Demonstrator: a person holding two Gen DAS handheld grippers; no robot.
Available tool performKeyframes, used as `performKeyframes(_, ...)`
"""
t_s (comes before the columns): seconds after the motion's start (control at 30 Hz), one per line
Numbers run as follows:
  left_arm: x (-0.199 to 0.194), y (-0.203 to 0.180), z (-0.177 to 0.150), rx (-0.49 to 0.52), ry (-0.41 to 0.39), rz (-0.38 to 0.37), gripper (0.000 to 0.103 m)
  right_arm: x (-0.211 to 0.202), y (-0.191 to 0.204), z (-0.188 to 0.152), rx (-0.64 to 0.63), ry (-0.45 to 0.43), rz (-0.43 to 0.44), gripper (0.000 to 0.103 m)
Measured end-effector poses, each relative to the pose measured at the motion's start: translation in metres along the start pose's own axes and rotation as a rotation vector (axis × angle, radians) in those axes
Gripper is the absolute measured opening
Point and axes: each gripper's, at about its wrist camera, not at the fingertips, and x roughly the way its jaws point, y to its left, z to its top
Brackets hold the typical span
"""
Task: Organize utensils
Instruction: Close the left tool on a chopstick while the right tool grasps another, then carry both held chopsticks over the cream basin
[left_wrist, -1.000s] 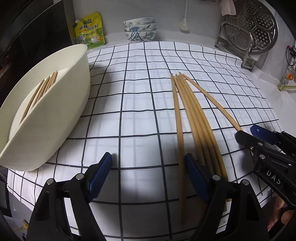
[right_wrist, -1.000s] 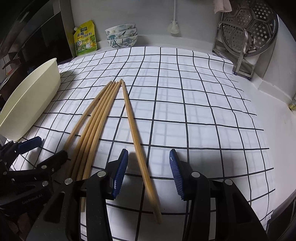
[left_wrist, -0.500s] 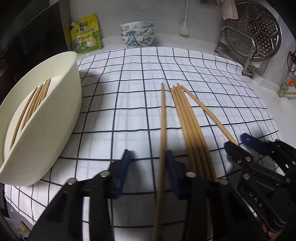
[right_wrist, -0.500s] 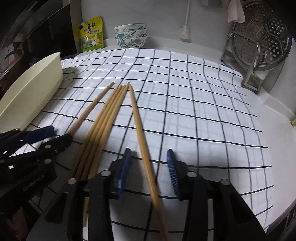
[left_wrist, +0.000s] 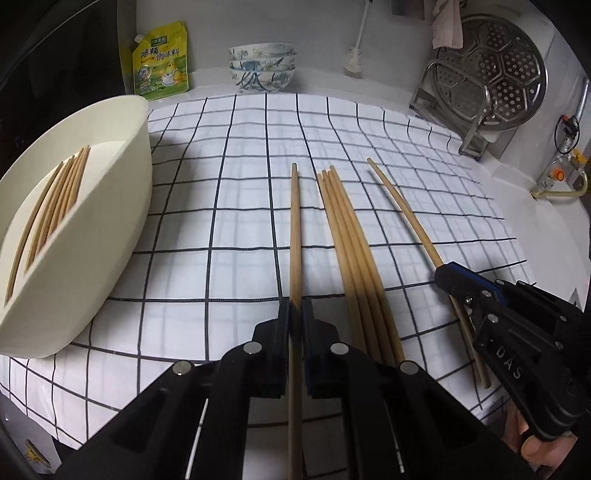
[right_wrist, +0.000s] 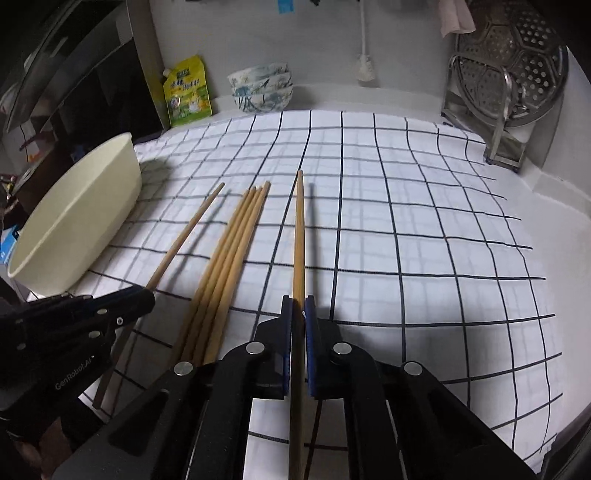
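Chopsticks, slender round sticks of pale tan wood, lie on a white cloth (left_wrist: 229, 206) printed with a thin dark grid. Four of them form a tight loose bundle (left_wrist: 354, 251) in the middle of the cloth, tips fanned slightly at the far end. Two more are each gripped by a tool. The left gripper (left_wrist: 294, 314), black plastic with blue pads, has its two fingers pressed nearly together on a single left chopstick (left_wrist: 294, 229), which points straight ahead, just left of the bundle. The right gripper (right_wrist: 298, 306), of the same build, is likewise clamped tight on a single right chopstick (right_wrist: 298, 236), just right of the bundle; a dark shadow beside this stick suggests it is lifted off the cloth. Both tools are held low and level, side by side. At the far left sits a smooth cream oval tub (left_wrist: 122, 206) with a flat inner tray, holding about six further chopsticks (left_wrist: 55, 206) laid parallel; their exact count is hard to make out.
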Motion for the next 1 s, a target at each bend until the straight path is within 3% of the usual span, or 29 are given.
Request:
performKeyframes(0.27, -0.053, 0.015, 0.017, -0.012, -0.108, -0.067, 0.007, -0.035, 0.018, 0.023, 0.067, -0.109, 0.072, 0.007)
performKeyframes(0.5, -0.1, 0.075, 0.031, -0.059, -0.212, -0.012, 0.007, -0.043, 0.075, 0.063, 0.016, -0.168, 0.168, 0.007)
performKeyframes(0.77, -0.116, 0.159, 0.041, -0.134, -0.25, 0.119, 0.007, -0.012, 0.166, 0.099, -0.107, -0.138, 0.285, 0.007)
performKeyframes(1.0, -0.103, 0.207, 0.046, -0.189, -0.239, 0.16, 0.007, 0.028, 0.232, 0.113, -0.166, -0.038, 0.352, 0.007)
